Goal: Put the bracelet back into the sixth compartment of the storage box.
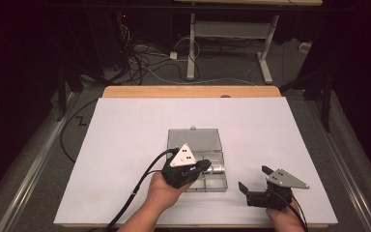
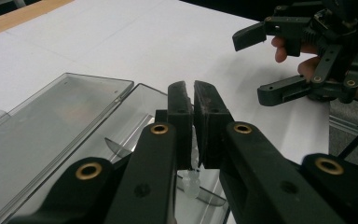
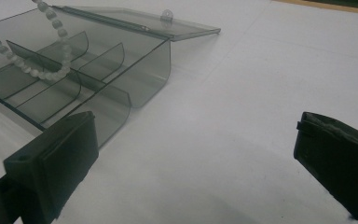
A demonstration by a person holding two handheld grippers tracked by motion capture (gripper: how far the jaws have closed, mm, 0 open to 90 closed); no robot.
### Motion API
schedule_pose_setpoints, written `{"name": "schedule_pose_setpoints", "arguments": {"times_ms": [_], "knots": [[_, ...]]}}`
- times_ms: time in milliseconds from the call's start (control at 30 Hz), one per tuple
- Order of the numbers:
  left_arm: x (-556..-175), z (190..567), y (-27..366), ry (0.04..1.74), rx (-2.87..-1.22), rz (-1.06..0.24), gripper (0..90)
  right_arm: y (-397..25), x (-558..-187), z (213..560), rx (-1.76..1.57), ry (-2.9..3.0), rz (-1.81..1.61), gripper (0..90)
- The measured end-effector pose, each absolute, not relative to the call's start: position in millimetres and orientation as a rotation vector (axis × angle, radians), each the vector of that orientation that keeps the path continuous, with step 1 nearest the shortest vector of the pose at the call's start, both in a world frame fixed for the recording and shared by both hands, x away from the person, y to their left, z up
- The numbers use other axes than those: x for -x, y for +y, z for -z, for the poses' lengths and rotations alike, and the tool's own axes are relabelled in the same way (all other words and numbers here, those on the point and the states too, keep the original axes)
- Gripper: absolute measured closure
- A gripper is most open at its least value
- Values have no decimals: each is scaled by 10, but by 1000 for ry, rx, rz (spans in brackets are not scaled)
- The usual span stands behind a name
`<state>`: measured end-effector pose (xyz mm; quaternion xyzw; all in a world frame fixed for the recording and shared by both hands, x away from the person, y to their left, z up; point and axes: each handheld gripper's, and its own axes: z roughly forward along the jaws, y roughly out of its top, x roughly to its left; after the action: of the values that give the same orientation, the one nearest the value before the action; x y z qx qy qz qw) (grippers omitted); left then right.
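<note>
A clear plastic compartment box (image 1: 216, 182) lies on the white table with its lid (image 1: 194, 139) folded flat behind it. My left gripper (image 1: 206, 166) hovers over the box, shut on a string of pale beads. In the left gripper view the jaws (image 2: 193, 93) are pressed together and a bead (image 2: 191, 180) hangs under them. The bead string (image 3: 51, 72) dangles as a loop into the box's divided compartments (image 3: 98, 65) in the right gripper view. My right gripper (image 1: 254, 178) rests to the right of the box, open and holding nothing; it appears too in the left gripper view (image 2: 256, 65).
The white table top (image 1: 125, 145) has bare room left, behind and right of the box. A wooden edge (image 1: 188, 91) runs along the far side. Beyond it stand a desk frame (image 1: 232, 34) and floor cables (image 1: 149, 63).
</note>
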<state>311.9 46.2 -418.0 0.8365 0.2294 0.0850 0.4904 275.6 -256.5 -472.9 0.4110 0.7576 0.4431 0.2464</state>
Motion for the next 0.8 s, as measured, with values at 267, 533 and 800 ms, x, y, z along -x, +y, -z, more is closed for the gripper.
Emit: {"name": "schedule_pose_setpoints", "arguments": {"times_ms": [267, 533, 800], "knots": [[-3098, 4213, 361, 545, -2031, -192, 842, -2558, -2746, 4725, -1128, 2066, -1207, 9], [-3060, 4271, 265, 534, -2045, -183, 842, -2557, -2746, 4725, -1129, 2066, -1208, 9], [-3039, 4339, 171, 523, -2067, -165, 841, -2549, -2748, 4727, -1112, 2072, -1212, 12]]}}
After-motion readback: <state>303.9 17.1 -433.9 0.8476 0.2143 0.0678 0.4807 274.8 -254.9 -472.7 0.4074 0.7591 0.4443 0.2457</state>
